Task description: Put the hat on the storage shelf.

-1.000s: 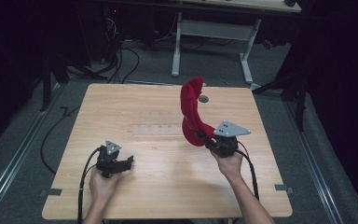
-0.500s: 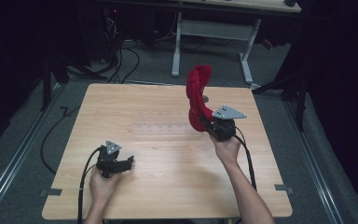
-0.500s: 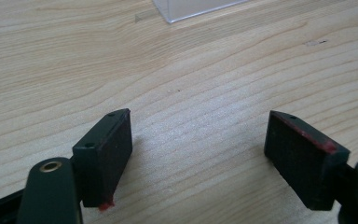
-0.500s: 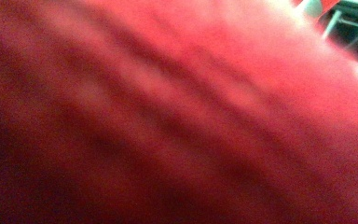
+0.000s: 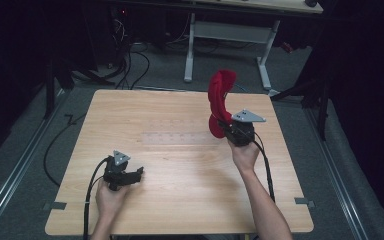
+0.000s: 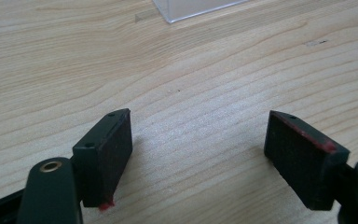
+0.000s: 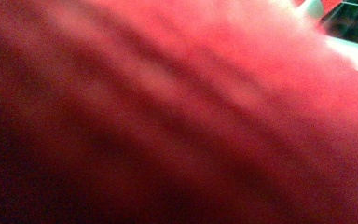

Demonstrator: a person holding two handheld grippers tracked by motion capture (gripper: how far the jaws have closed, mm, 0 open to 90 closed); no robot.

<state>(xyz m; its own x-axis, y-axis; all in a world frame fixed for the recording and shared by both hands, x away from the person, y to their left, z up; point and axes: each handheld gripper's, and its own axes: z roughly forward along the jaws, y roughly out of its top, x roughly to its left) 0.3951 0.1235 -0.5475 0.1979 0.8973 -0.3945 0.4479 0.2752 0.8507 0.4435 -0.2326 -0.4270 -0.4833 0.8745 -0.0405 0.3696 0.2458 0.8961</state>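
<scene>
A curved red fuzzy cloth thing (image 5: 220, 97) stands up over the table's far right part, its lower end in my right gripper (image 5: 228, 129), which is shut on it. The red cloth thing (image 7: 177, 112) is blurred and right up against the camera in the right gripper view, hiding the jaws. My left gripper (image 5: 138, 173) rests on the wooden table (image 5: 180, 210) near the front left, held by a hand. In its own view the left gripper (image 6: 200, 158) stands open with bare wood between the black pads (image 6: 114, 149).
A clear plastic box (image 6: 191, 9) lies on the table a little beyond my left gripper; it shows faintly at mid-table (image 5: 177, 137). Cables trail from both grippers toward the person. A white-legged desk (image 5: 225, 35) stands on the floor behind the table.
My right gripper has carried the red cloth thing away from the person and slightly right, and the thing now stands more upright. The left gripper has stayed put.
</scene>
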